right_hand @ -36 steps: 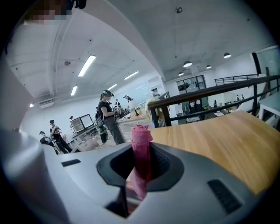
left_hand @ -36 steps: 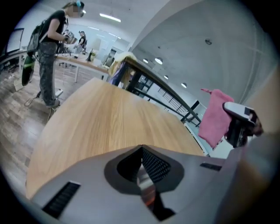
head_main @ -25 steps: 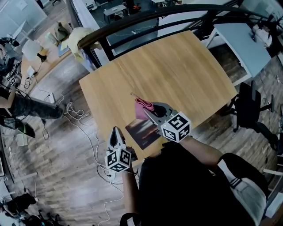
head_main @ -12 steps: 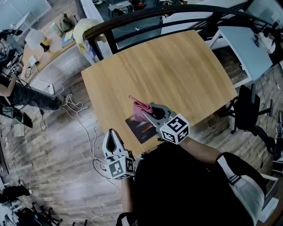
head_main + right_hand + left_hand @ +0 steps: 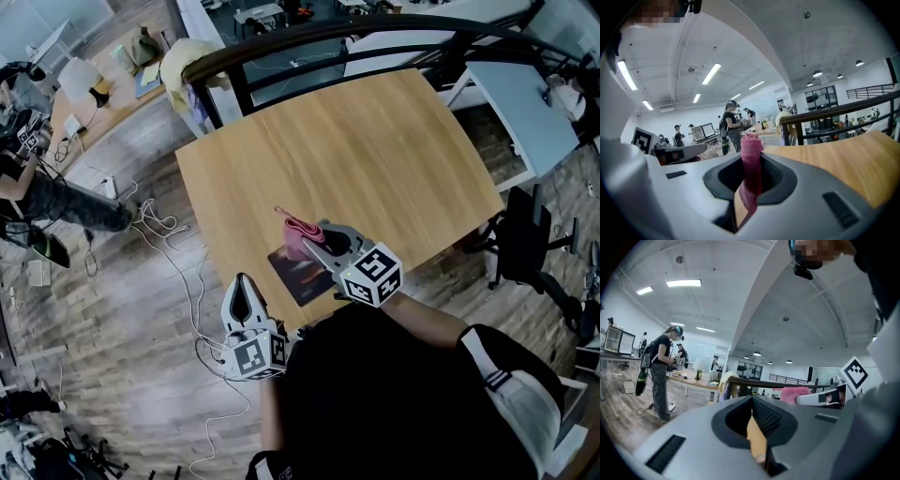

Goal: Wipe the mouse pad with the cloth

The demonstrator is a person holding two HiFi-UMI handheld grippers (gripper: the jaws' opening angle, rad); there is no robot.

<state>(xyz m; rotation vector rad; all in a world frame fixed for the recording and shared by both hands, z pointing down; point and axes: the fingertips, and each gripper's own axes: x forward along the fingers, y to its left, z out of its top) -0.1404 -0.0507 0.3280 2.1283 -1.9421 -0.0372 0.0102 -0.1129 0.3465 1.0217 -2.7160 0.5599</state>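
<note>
1. While you hold the right tool (image 5: 312, 243) above the near part of the light wooden surface (image 5: 356, 141), its jaws are clamped on the folded pink cloth (image 5: 751, 161). The cloth stands up between them, with a loose tail hanging below.
2. In the head view, the cloth sits over the far edge of the dark rectangular mouse pad (image 5: 302, 277). You cannot tell from here whether the two touch.
3. The mouse pad lies flat near the surface's front edge, just beside your right tool.
4. Your left tool (image 5: 753, 404) has its jaws closed together with nothing between them.
5. In the head view, that left tool is off the surface's near-left edge, apart from the mouse pad and pointing away from you.
</note>
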